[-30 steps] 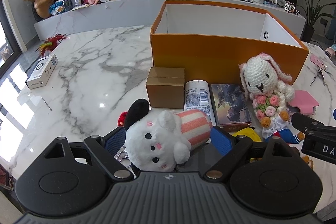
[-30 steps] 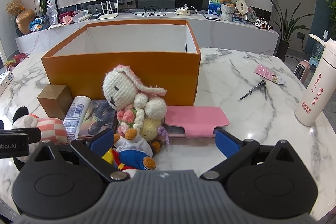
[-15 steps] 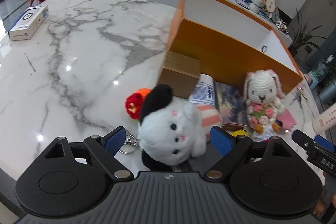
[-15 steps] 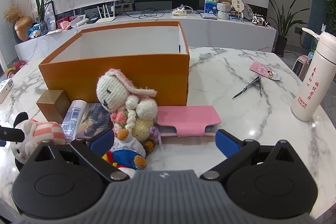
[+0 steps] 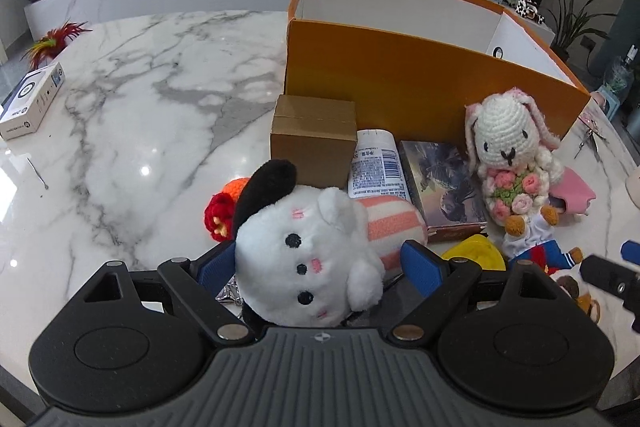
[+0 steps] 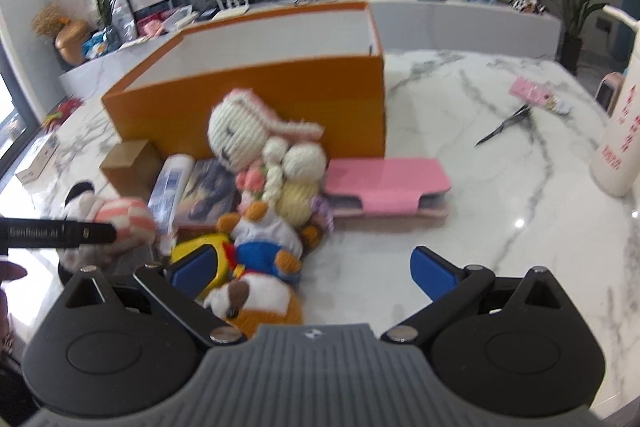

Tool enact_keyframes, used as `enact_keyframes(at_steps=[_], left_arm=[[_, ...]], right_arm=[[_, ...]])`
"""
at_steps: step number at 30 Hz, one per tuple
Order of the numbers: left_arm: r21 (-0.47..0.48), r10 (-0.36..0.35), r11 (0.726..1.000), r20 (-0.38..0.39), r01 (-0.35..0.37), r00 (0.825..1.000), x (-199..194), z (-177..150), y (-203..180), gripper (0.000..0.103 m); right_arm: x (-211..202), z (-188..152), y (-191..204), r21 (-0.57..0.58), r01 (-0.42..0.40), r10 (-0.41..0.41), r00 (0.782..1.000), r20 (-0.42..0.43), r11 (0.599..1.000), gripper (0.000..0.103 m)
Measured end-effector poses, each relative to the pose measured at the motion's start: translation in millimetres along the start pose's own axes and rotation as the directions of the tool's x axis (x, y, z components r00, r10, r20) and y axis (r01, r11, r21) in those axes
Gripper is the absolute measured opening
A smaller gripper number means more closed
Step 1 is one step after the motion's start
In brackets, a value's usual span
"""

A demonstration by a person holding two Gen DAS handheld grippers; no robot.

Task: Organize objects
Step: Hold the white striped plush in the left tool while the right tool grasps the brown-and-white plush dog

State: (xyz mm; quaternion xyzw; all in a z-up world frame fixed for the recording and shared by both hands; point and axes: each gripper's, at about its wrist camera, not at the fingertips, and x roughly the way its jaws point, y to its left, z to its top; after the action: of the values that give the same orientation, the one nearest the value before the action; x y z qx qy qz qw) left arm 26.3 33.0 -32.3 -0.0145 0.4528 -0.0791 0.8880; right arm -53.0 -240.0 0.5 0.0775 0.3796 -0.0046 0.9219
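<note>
One orange box stands on the marble table, with one crochet rabbit leaning against its front. The white plush dog lies between the left gripper's wide-spread fingers; whether they touch it is unclear. The right gripper hangs wide open and empty beside the toys.

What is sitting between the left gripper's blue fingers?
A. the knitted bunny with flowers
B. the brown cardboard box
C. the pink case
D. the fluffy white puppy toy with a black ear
D. The fluffy white puppy toy with its black ear sits between the left gripper's blue fingers; the bunny, brown box and pink case lie farther off by the orange box.
</note>
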Motion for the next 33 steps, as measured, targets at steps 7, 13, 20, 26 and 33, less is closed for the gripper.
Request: enact_keyframes(at_steps=[7, 13, 20, 26, 33], left_arm=[[-0.032, -0.055, 0.998, 0.009, 0.055, 0.998, -2, -1, 13, 0.103], [-0.028, -0.095, 0.995, 0.022, 0.095, 0.995, -1, -2, 19, 0.103], [0.017, -0.086, 0.996, 0.026, 0.085, 0.996, 3, -5, 16, 0.102], [-0.029, -0.112, 0.993, 0.038, 0.114, 0.993, 10, -3, 19, 0.102], [-0.029, -0.118, 0.992, 0.068, 0.120, 0.991, 8, -2, 17, 0.090]], right_arm=[[10, -10, 5, -0.015, -0.060, 0.059, 0.996, -0.060, 0.998, 0.102], [21, -15, 19, -0.066, -0.060, 0.054, 0.995, -0.089, 0.996, 0.102], [30, -17, 24, -0.077, -0.056, 0.046, 0.992, -0.116, 0.995, 0.100], [35, -20, 25, -0.070, -0.080, 0.069, 0.987, -0.143, 0.994, 0.087], [39, -21, 27, -0.065, -0.125, 0.113, 0.981, -0.159, 0.990, 0.063]])
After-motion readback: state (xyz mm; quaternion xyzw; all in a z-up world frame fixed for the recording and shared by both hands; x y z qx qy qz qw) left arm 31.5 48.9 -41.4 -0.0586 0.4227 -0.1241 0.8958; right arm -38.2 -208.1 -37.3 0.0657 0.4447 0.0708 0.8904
